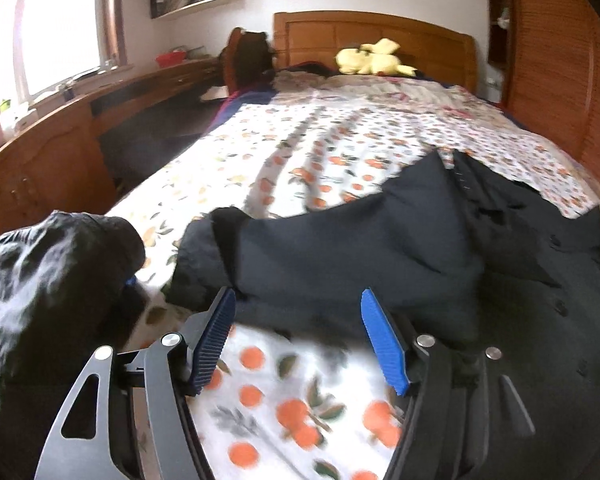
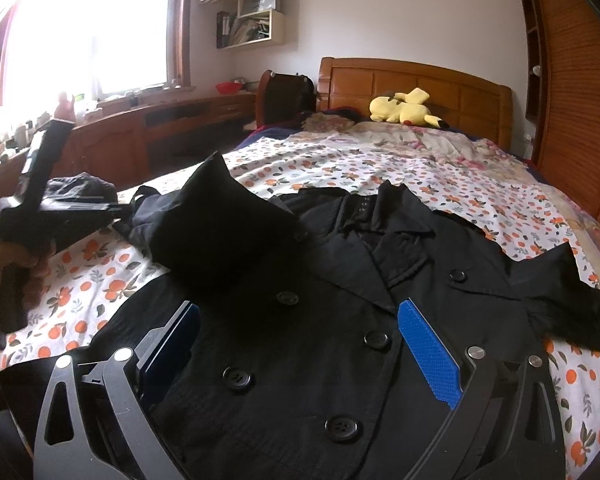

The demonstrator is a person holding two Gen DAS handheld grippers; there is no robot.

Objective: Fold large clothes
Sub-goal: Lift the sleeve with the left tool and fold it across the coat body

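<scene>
A black double-breasted coat (image 2: 340,360) lies face up on the bed, collar toward the headboard. One sleeve (image 2: 220,224) is bunched up over the coat's left chest; the other sleeve (image 2: 572,304) trails out to the right. My right gripper (image 2: 300,306) hovers open over the buttoned front, with nothing between its blue pads. In the left wrist view the left gripper (image 1: 297,294) is open. Its fingertips are at the near edge of the coat sleeve (image 1: 340,256), and only the sheet lies between the pads. A person's hand (image 2: 0,264) holds it at the bed's left side.
The bed has an orange-print sheet (image 1: 284,400) and a wooden headboard (image 2: 420,80) with a yellow plush toy (image 2: 404,110). A dark crumpled bundle (image 1: 60,264) sits at the bed's left edge. A wooden desk (image 2: 172,120) runs along the left, a slatted wardrobe (image 2: 572,100) on the right.
</scene>
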